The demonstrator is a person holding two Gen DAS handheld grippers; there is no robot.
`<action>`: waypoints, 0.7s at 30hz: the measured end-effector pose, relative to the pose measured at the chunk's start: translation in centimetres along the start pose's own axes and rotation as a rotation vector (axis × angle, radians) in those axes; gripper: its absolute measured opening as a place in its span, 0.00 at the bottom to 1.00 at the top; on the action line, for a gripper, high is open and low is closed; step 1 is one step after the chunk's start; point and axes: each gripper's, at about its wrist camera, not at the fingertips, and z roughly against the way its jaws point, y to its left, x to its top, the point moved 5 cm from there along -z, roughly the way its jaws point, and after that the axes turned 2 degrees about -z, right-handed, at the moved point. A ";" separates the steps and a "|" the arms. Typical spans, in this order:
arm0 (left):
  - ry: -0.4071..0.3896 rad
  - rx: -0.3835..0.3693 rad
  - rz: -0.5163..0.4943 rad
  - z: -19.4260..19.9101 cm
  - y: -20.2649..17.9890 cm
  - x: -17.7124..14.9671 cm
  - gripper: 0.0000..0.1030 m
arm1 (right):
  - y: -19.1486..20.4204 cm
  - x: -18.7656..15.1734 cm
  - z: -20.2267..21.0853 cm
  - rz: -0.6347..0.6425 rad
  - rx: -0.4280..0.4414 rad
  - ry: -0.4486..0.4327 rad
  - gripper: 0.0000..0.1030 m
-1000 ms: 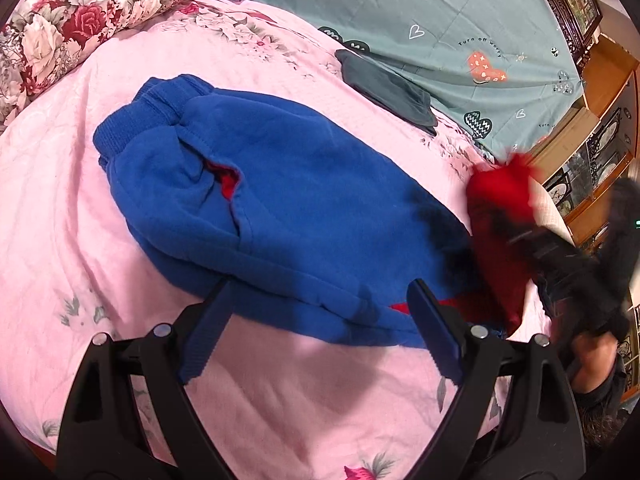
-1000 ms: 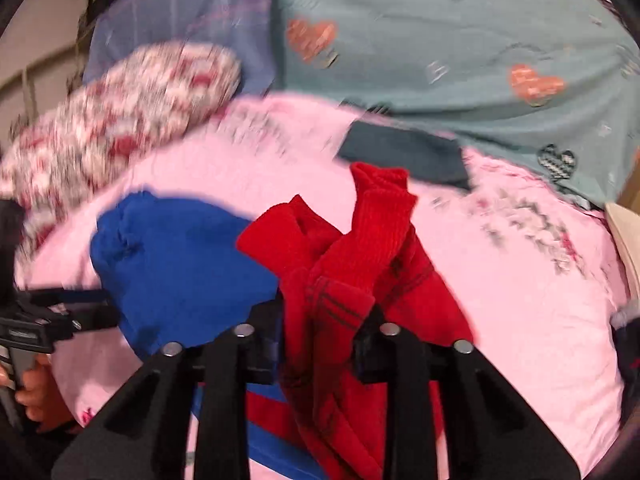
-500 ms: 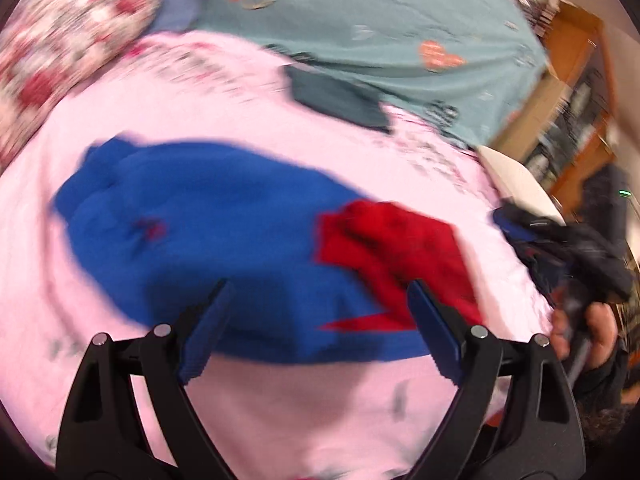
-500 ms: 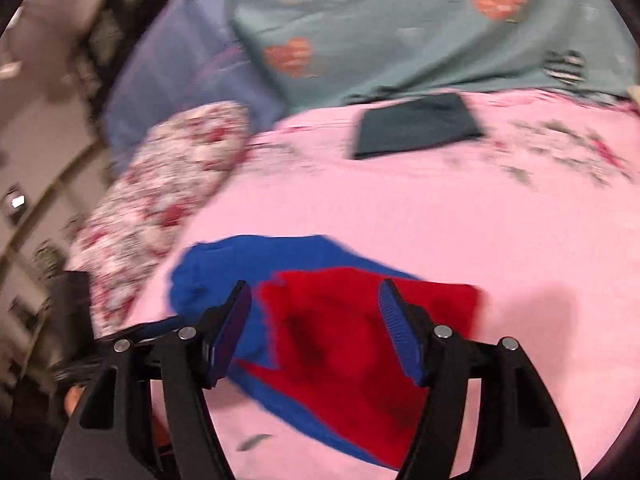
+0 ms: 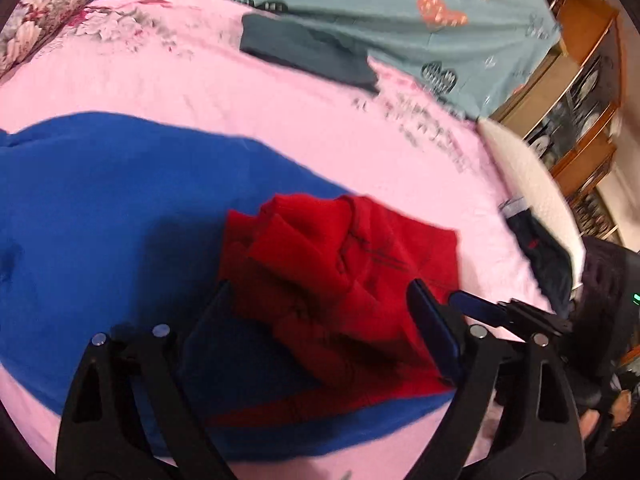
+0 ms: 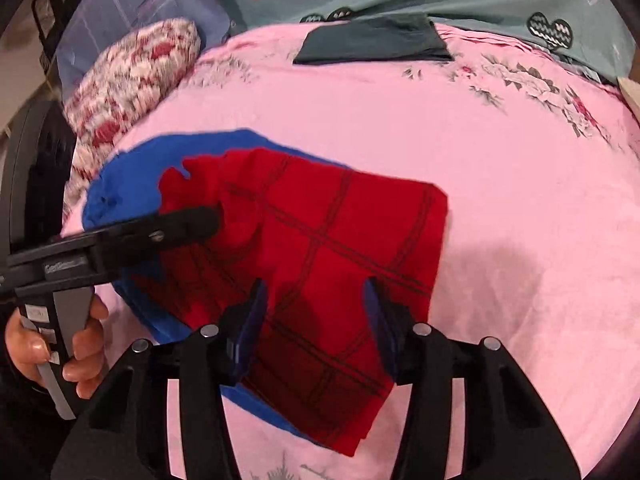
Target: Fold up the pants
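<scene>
Red pants (image 6: pixel 320 240) hide blue pants' (image 5: pixel 100 220) end; both grippers' fingers apart.

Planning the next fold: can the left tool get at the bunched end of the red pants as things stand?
Probably yes. The left tool hangs open right over the bunched end of the red pants, with nothing in between. The right tool sits over the flat end, off to the side.

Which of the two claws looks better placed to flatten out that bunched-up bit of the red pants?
Probably the left claw: it hangs open right over the bunched end of the red pants, while the right claw sits over the part already lying flat.
</scene>
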 end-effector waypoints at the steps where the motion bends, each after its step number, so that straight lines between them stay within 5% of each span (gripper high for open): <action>1: -0.032 -0.009 0.004 1.5 0.2 0.0 0.87 | 0.3 0.1 0.9 -0.011 0.022 -0.035 0.54; 6: -0.221 0.066 0.151 10.7 6.2 -1.3 0.92 | 3.3 1.2 5.7 0.044 0.071 -0.276 0.97; 10: -0.242 0.177 0.388 13.0 14.1 -3.0 0.92 | 7.0 1.3 4.4 0.191 0.063 -0.272 0.98; 14: -0.233 0.104 0.569 11.3 18.0 -3.2 0.91 | 9.4 1.8 2.2 0.281 0.055 -0.221 0.98; 18: -0.237 0.094 0.606 9.5 18.8 -2.3 0.90 | 10.3 1.5 2.6 0.308 0.042 -0.242 0.98; 20: -0.244 0.093 0.619 8.8 18.9 -1.7 0.83 | 10.1 1.5 2.4 0.301 0.037 -0.233 0.97; 21: -0.244 0.100 0.640 8.5 19.3 -1.6 0.69 | 9.9 1.5 2.1 0.299 0.033 -0.225 0.95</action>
